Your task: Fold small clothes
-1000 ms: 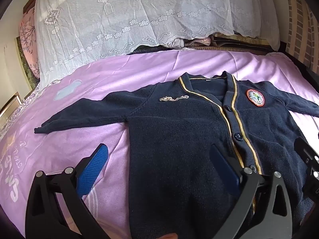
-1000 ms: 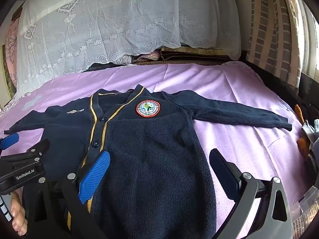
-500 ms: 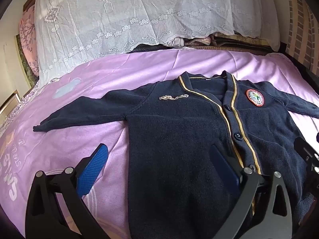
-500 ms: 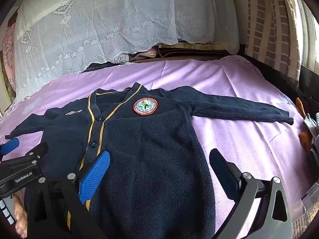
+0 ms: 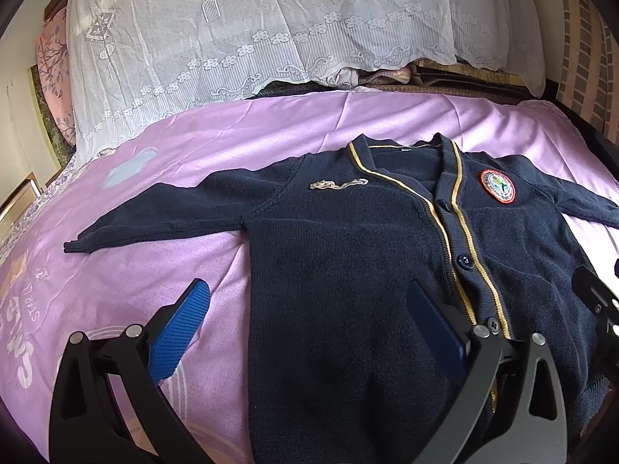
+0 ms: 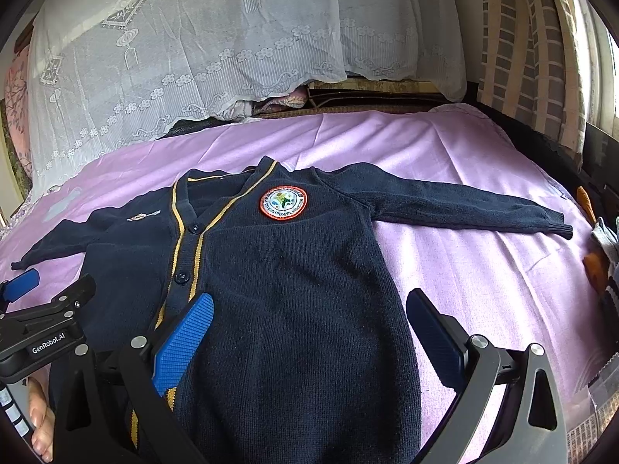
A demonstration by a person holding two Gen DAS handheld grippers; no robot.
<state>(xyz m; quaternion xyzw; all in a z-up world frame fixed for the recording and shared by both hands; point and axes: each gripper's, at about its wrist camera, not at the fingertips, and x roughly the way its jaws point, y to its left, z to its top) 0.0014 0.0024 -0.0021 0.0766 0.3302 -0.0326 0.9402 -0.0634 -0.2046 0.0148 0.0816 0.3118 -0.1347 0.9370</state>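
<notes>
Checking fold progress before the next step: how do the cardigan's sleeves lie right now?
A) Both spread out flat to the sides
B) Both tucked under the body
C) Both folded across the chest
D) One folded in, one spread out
A: the cardigan lies flat on the purple sheet, with its left sleeve and its right sleeve each stretched outward.

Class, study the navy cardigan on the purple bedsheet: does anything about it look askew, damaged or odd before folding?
Nothing stands out. The cardigan lies flat, buttoned, on the bedsheet, both sleeves spread; the left gripper and right gripper are open above its lower part.
</notes>
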